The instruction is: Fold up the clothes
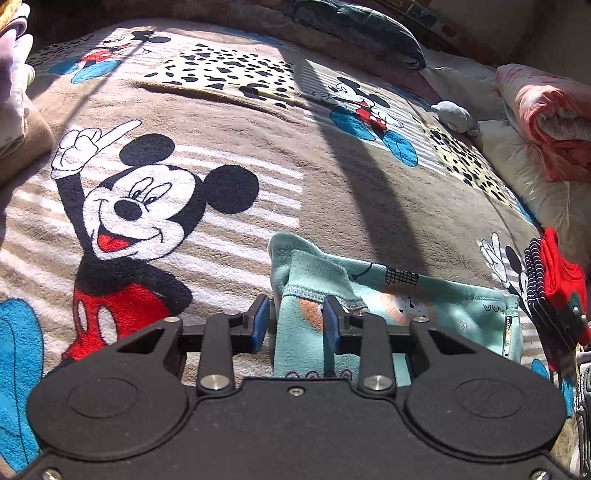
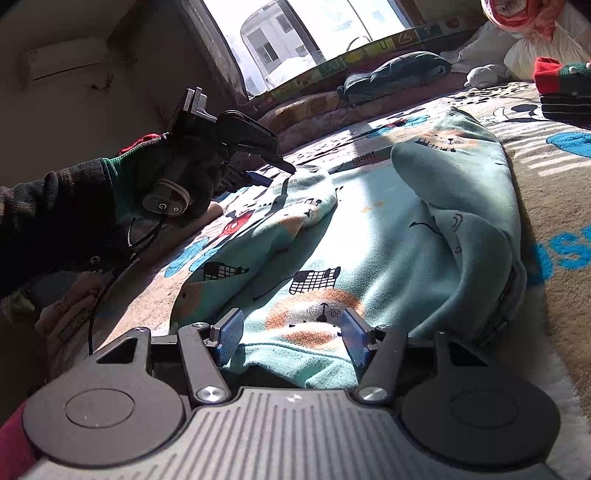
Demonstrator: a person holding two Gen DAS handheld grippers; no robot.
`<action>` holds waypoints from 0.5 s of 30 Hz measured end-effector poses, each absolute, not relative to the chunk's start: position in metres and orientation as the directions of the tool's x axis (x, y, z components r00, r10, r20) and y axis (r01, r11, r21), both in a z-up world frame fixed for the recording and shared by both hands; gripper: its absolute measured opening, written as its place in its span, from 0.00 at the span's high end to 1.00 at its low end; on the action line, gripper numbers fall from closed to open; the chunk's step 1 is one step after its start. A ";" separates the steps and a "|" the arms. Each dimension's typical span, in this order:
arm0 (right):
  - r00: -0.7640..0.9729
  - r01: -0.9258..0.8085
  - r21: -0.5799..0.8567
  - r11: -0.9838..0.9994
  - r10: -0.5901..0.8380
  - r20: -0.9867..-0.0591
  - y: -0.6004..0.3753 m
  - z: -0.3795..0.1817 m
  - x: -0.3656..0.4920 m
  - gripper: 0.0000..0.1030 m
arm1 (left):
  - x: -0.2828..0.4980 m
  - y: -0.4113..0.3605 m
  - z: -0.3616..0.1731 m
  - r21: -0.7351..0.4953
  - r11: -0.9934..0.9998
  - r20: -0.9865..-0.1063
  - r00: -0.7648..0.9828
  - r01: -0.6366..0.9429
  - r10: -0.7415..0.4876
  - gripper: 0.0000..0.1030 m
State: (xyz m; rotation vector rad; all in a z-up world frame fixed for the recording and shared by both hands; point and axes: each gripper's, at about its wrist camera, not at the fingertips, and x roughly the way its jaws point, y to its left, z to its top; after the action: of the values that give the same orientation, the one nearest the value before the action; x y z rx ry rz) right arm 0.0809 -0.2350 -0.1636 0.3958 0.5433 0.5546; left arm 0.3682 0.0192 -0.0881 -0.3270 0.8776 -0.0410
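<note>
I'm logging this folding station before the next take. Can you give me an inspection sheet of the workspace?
Surface: cartoon-mouse fleece blanket on a bed, partly sunlit.
Job's things: teal printed garment spread out, partly folded.
Clutter: folded red and striped stack; white plush toy; dark cushion; pink bedding.
Grippers: left hand-held gripper open, astride a garment edge; right hand-held gripper open over the garment.
Cables: black cable hanging below the gloved left hand.
Surroundings: window; wall air conditioner.
</note>
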 end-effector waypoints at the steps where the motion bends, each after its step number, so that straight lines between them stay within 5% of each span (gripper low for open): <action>1: 0.717 -0.386 0.489 0.782 0.588 -0.374 -0.235 -0.164 0.081 0.42 | 0.366 0.017 -0.086 -0.282 0.955 -0.747 0.647 -0.095 -0.156 0.96; 15: 0.729 -0.399 0.452 0.798 0.575 -0.372 -0.231 -0.164 0.077 0.42 | 0.312 0.038 -0.012 -0.210 0.975 -0.634 0.769 -0.068 -0.083 0.98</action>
State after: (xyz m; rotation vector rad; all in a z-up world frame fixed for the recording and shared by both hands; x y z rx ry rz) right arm 0.0773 -0.2309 -0.1643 0.3566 0.5231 0.5495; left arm 0.3116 0.0385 -0.0119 -0.2265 0.6953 -0.0080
